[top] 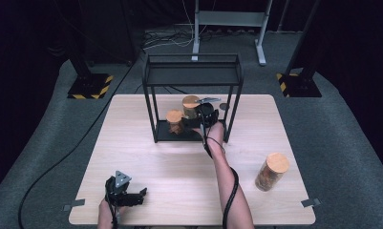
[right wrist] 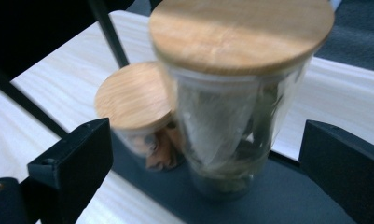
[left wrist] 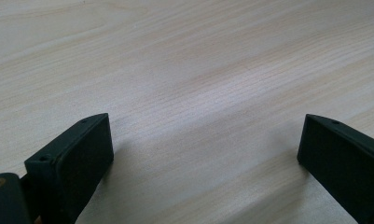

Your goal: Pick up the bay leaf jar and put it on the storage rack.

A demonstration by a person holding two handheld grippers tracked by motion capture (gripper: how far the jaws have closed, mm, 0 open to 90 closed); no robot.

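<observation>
A black metal shelf frame [top: 193, 58] stands at the back of the wooden table [top: 179, 162]. On its bottom plate [right wrist: 292, 196] are two glass jars with wooden lids: a darker-filled one [top: 190, 106] [right wrist: 236, 93] and a brown-filled one [top: 175, 121] [right wrist: 133, 98] to its left. My right gripper [top: 206, 114] [right wrist: 205, 154] reaches into the frame, open, with the darker jar between its jaws and a gap on each side. My left gripper [top: 140, 194] [left wrist: 205, 140] rests low over bare table near the front left, open and holding nothing.
A third lidded jar [top: 271, 171] with brown contents stands on the table at the right. The frame's upper tray [top: 194, 74] hangs over the two jars. A metal stand [top: 227, 21] and weighted bases [top: 90, 86] sit on the floor beyond.
</observation>
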